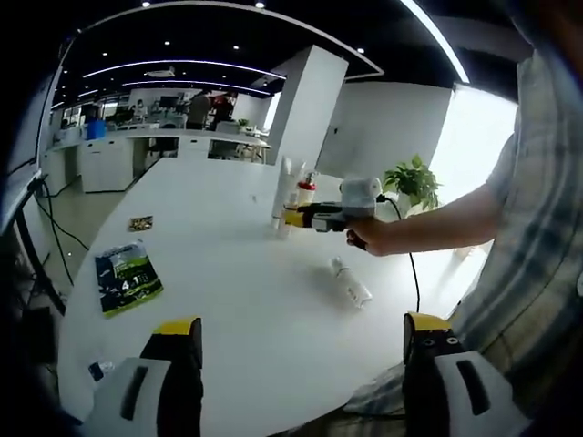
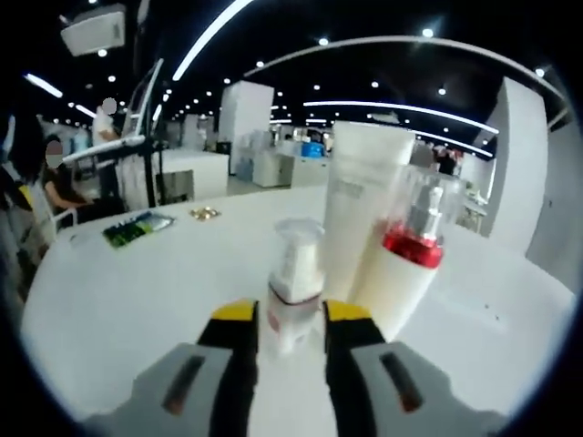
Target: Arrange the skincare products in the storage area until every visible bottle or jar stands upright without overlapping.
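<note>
In the right gripper view a small white bottle [image 2: 293, 291] with a clear cap stands upright between my right gripper's [image 2: 291, 332] jaws, which press against its sides. Just behind it stand a tall white tube [image 2: 363, 196] and a white pump bottle [image 2: 405, 273] with a red collar and clear cap. The left gripper view shows that same cluster [image 1: 290, 187] far across the white table [image 1: 228, 300], with the right gripper [image 1: 293, 217] held at it by a hand. Another white bottle [image 1: 351, 282] lies on its side nearer to me. My left gripper [image 1: 301, 350] hangs wide open over the near edge, holding nothing.
A green packet [image 1: 127, 278] lies near the table's left edge and a small dark sachet [image 1: 139, 223] sits beyond it. A person in a plaid shirt [image 1: 537, 228] stands at the right. A potted plant [image 1: 414, 179] is behind the arm.
</note>
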Demonstrator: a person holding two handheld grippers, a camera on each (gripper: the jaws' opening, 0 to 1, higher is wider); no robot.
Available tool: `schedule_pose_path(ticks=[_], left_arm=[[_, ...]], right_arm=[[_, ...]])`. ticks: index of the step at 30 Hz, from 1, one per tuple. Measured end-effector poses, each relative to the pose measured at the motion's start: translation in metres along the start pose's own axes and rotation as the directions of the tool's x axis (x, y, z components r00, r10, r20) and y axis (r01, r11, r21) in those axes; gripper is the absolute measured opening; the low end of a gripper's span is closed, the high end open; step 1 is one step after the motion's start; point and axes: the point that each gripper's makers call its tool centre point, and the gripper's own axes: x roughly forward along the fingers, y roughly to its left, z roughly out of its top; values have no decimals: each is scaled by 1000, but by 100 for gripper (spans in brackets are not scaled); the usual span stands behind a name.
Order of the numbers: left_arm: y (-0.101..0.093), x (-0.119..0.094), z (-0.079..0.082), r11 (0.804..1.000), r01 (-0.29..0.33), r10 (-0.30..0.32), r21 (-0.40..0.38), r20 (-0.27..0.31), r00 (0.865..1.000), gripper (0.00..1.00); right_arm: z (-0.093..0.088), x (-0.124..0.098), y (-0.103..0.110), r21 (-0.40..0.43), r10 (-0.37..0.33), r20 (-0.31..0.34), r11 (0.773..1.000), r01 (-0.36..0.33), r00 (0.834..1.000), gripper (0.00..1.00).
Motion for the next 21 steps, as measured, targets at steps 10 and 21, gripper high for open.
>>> schedule_pose_path(ticks=[10,21], left_arm=[[-3,1,-5,1000,2,-2,-8,-11,1000,92],[-2,5,-5,1000,-4,4,-3,-20,1000,91]], right_arm=[[-17,1,-8,44,-19,-72,999,22,997,22],[-24,6,-19,128,-62,-110,989,76,992,17]])
